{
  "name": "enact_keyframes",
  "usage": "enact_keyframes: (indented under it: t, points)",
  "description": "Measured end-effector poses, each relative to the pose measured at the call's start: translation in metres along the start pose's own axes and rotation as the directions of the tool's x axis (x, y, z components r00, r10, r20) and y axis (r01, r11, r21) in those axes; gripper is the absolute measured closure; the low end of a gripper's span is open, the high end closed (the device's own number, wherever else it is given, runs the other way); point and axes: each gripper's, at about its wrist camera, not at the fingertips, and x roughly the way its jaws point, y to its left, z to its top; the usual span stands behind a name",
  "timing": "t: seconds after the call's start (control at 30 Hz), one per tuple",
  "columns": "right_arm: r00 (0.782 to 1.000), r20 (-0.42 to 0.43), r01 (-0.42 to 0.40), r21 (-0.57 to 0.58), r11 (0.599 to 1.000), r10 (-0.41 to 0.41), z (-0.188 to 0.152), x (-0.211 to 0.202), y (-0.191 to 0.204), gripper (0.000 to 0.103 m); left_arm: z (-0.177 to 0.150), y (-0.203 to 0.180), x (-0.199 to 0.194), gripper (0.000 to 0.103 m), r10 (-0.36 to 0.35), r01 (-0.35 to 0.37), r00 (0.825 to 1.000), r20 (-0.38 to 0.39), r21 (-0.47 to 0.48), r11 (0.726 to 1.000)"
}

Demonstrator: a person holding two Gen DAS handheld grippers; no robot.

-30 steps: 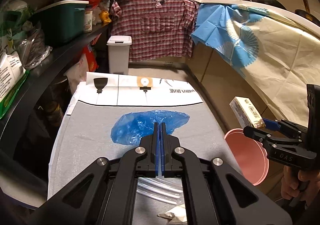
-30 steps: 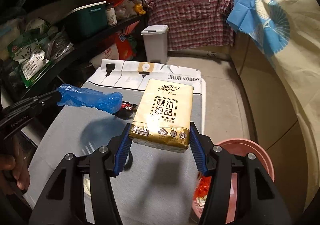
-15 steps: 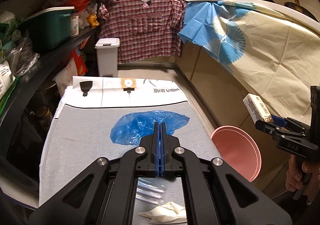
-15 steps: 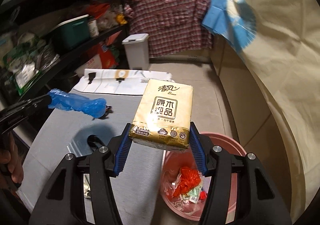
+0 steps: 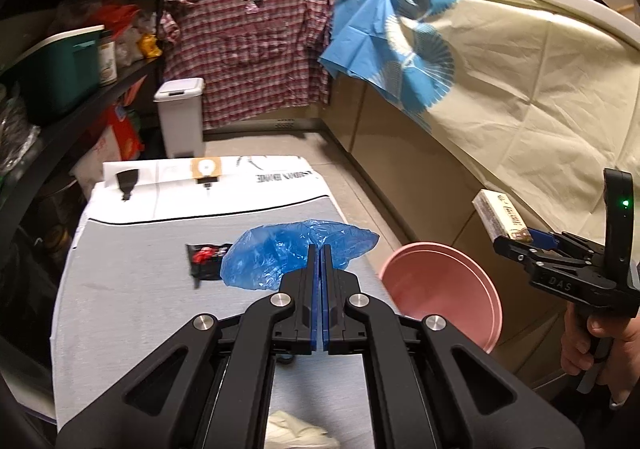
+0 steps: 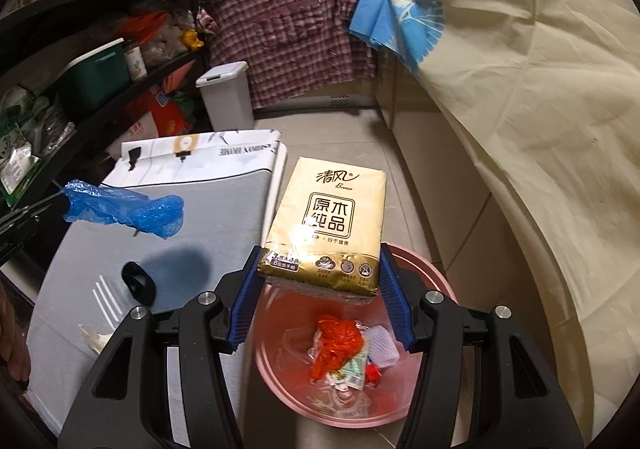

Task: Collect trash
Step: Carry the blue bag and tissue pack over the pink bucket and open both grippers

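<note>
Right tool [image 6: 318, 295] clamped the soft gold tissue pack [image 6: 326, 225] sideways over the pink plastic basin [image 6: 436, 281]; left tool [image 5: 319, 249] pinched flimsy blue plastic bag [image 5: 296, 251].

Both wrist views — downward, shared table [image 5: 132, 313]

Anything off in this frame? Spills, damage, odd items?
One oddity: the right gripper holds a sealed-looking gold tissue pack above the pink trash basin, which doesn't look like trash. No spills visible.

The tissue pack [image 6: 326, 225] has moved from over the table to above the pink basin [image 6: 432, 281].
</note>
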Motion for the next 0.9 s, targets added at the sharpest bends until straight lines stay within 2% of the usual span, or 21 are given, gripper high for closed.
enact_keyframes:
  t: [0.63, 0.9]
  points:
    - [0.997, -0.057, 0.054, 0.060, 0.997, -0.051, -0.011, 0.011, -0.037, 0.047, -0.012, -0.075, 0.039, 0.102, -0.102, 0.109, 0.992, -0.068, 0.107, 0.988]
    - [0.995, -0.075, 0.068, 0.063, 0.996, -0.064, -0.012, 0.018, -0.043, 0.047, -0.019, -0.098, 0.054, 0.102, -0.116, 0.130, 0.988, -0.102, 0.147, 0.981]
